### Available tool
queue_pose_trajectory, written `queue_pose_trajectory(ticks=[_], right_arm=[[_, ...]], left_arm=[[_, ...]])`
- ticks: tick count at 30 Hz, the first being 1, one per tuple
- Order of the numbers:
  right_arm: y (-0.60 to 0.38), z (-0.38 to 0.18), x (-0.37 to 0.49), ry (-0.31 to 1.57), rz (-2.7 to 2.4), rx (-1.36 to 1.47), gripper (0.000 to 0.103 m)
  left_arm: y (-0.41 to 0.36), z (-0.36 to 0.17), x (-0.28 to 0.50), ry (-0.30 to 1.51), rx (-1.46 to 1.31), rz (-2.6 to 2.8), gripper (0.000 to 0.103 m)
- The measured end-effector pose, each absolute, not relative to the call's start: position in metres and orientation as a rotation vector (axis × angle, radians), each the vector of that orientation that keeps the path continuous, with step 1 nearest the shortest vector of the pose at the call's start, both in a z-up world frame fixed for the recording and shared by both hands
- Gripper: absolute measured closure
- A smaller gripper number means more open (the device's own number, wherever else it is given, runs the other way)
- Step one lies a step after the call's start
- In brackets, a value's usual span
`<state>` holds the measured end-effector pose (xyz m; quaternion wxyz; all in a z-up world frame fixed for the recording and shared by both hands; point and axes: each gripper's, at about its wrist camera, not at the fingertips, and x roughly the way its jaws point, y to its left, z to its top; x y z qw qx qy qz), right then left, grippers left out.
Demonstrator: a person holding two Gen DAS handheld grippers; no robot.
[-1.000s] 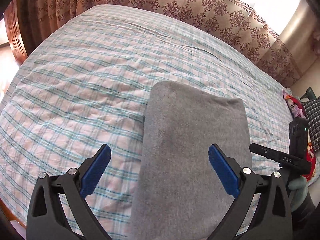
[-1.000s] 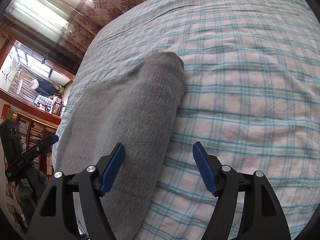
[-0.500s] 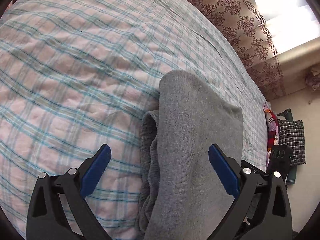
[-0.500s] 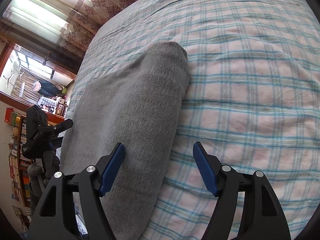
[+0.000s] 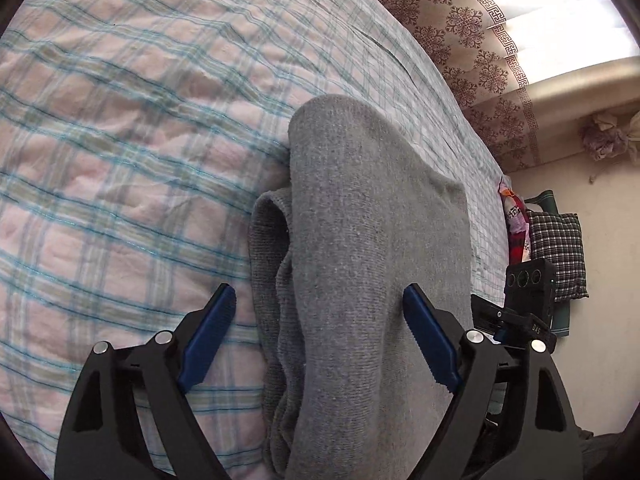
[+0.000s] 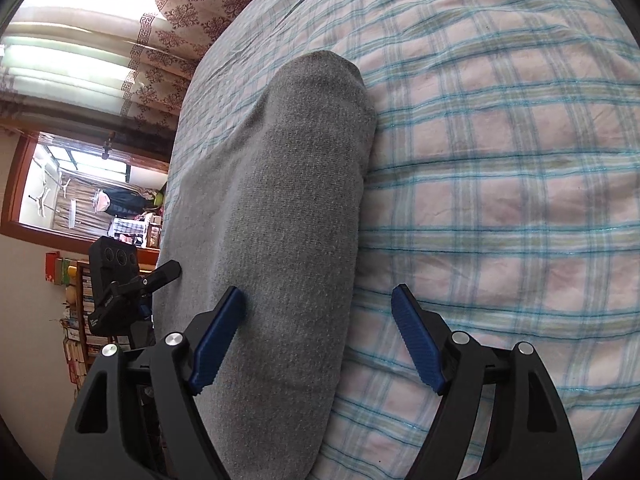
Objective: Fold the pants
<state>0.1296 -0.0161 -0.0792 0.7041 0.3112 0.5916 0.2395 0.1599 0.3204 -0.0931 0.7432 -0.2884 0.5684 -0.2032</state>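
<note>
The grey pants (image 5: 372,248) lie folded in a long stack on the plaid bed; layered edges show on the stack's left side in the left wrist view. My left gripper (image 5: 320,344) is open, its blue pads either side of the stack's left edge, close above it. In the right wrist view the pants (image 6: 288,208) run away from me as a rounded fold. My right gripper (image 6: 316,340) is open over the stack's right edge, empty, with its left pad over the cloth and its right pad over the sheet.
The bed sheet (image 5: 120,160) is pink with blue-green checks. Patterned curtains (image 5: 472,32) hang behind the bed. A checked pillow (image 5: 560,256) and bright cloth lie at the bed's far end. A black camera on a stand (image 6: 116,280) stands beside the bed, near a bookshelf.
Both grippers have come lower and closer to the pants. The left wrist view has tilted so the stack's layered left edge now shows. Both stay open.
</note>
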Motion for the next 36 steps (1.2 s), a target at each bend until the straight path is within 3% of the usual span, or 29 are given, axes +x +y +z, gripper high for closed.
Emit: queue_pose_trajectory(ticks=[6,9,11,13,20,23,26,36], right_arm=[[-0.007,-0.085,0.126,1.305,0.599,0.739,0.02],[0.003,-0.083,0.127,1.284,0.606,0.689,0.015],[0.01,-0.079,0.13,1.278,0.61,0.654,0.014],[0.019,-0.076,0.132,1.274,0.624,0.621,0.015],[0.036,-0.069,0.141,1.28,0.668,0.552,0.053],[0.033,-0.06,0.144,1.267,0.697,0.549,0.061],[0.033,-0.047,0.143,1.241,0.723,0.531,0.066],[0.001,0.01,0.148,1.113,0.749,0.506,0.068]], left_arm=[[0.305,-0.096,0.163,1.262,-0.617,-0.5,0.017],[0.3,-0.099,0.163,1.274,-0.599,-0.496,0.03],[0.299,-0.1,0.162,1.278,-0.615,-0.512,0.044],[0.295,-0.099,0.16,1.269,-0.622,-0.518,0.048],[0.296,-0.095,0.151,1.216,-0.675,-0.523,0.057],[0.293,-0.091,0.15,1.198,-0.682,-0.523,0.059],[0.291,-0.083,0.148,1.19,-0.677,-0.521,0.062],[0.272,-0.046,0.15,1.139,-0.648,-0.571,0.064]])
